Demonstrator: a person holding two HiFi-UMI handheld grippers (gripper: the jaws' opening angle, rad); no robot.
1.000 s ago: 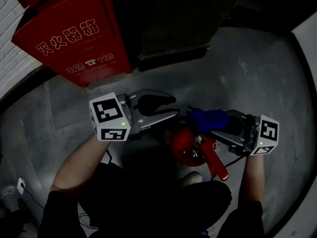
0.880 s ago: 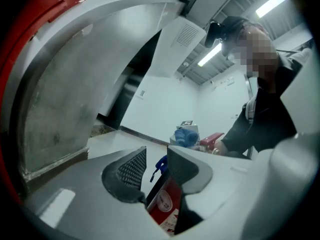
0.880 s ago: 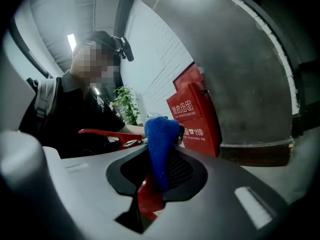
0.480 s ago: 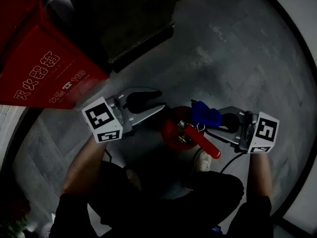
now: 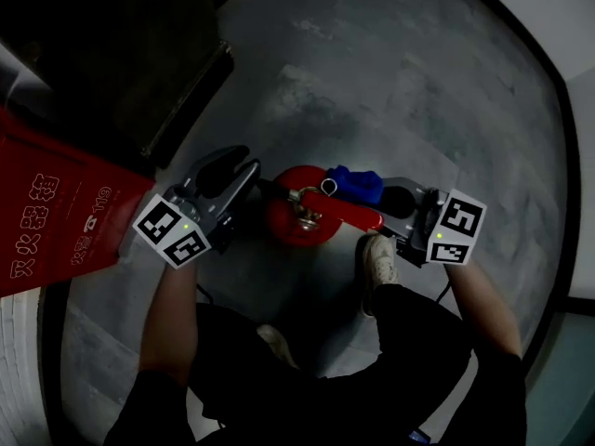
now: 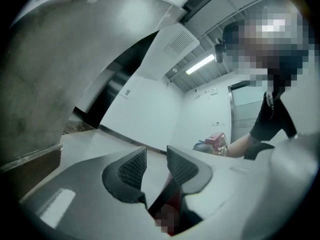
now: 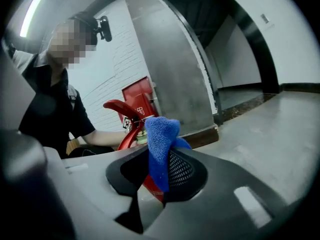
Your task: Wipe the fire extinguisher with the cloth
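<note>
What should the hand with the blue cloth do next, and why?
Probably ease the right gripper closer so the cloth presses on the extinguisher, then rub. The jaws are shut on the cloth, and it sits right beside the extinguisher's top, near the red handle. I cannot tell if it is touching.

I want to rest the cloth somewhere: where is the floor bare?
Bare concrete floor lies beyond the fire extinguisher, toward the wall. It is crowded around the red box, the left gripper, the right gripper and the person's shoe.
</note>
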